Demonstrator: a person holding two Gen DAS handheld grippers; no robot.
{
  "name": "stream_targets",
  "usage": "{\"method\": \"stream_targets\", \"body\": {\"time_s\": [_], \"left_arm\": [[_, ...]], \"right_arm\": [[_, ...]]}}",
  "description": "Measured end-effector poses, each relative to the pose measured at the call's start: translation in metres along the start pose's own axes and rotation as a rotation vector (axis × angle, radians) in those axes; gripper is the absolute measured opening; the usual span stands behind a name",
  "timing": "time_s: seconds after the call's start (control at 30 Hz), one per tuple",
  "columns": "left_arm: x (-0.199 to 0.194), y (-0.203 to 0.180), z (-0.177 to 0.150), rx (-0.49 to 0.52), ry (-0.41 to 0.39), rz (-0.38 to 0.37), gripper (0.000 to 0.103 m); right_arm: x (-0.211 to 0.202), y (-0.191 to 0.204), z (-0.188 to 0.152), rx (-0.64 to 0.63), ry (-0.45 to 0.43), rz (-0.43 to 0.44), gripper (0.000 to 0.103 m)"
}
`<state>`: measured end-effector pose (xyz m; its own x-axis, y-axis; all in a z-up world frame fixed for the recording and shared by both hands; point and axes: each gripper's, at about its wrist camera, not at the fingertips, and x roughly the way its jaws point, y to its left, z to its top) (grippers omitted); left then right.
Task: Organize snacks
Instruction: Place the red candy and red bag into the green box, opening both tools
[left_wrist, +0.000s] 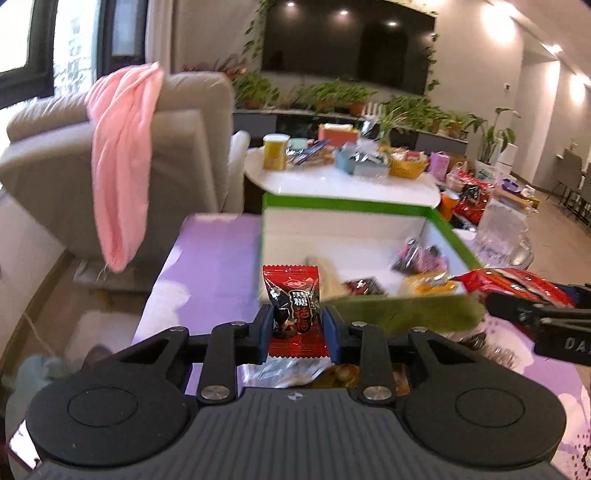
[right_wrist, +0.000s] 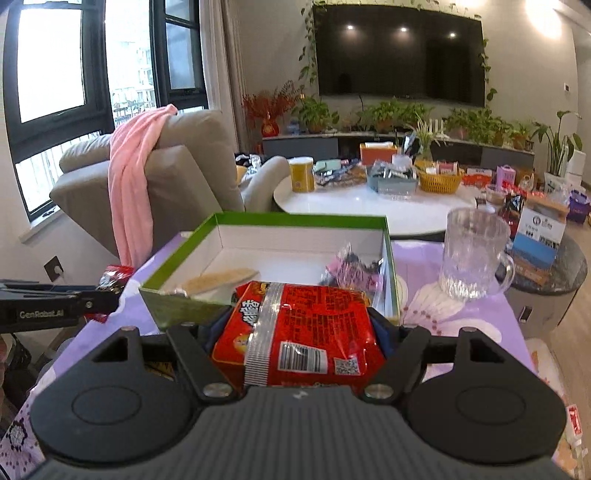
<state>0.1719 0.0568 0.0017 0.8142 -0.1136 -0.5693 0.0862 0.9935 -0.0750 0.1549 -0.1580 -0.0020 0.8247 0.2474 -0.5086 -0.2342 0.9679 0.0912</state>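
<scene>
My left gripper (left_wrist: 297, 332) is shut on a small red and black candy packet (left_wrist: 293, 306) and holds it just in front of the near wall of the green box (left_wrist: 391, 312). My right gripper (right_wrist: 299, 328) is shut on a large red snack bag (right_wrist: 303, 332), held at the near edge of the same green box (right_wrist: 177, 306). The box has a white inside and holds a pink and black packet (right_wrist: 351, 269) and a pale wafer (right_wrist: 218, 278). The right gripper with the red bag also shows in the left wrist view (left_wrist: 517, 286).
The box stands on a table with a purple cloth (right_wrist: 461, 314). A glass mug (right_wrist: 474, 254) stands to the right of the box. Loose snacks lie under my left gripper (left_wrist: 295, 371). Behind are an armchair with a pink cloth (right_wrist: 136, 177) and a round white table (right_wrist: 369, 210) with snacks.
</scene>
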Motion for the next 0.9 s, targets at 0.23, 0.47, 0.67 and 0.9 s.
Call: {"method": "stream_targets", "body": {"time_s": [0.23,0.47,0.67,0.9], "left_arm": [[0.011,-0.023,0.03,0.062,-0.047,-0.027,0.027],[0.032,-0.035,0.043,0.07,-0.043,-0.039,0.027],[0.059,-0.037,0.047,0.057,-0.008,-0.042,0.027],[0.088,-0.033,0.051,0.019,0.032,-0.051,0.028]], "right_arm": [[0.008,-0.003,0.02,0.01,-0.041,-0.01,0.06],[0.027,-0.009,0.035,0.035,-0.053,-0.016,0.06],[0.048,-0.012,0.042,0.03,-0.037,-0.017,0.06],[0.075,-0.014,0.044,0.034,-0.007,-0.01,0.06]]}}
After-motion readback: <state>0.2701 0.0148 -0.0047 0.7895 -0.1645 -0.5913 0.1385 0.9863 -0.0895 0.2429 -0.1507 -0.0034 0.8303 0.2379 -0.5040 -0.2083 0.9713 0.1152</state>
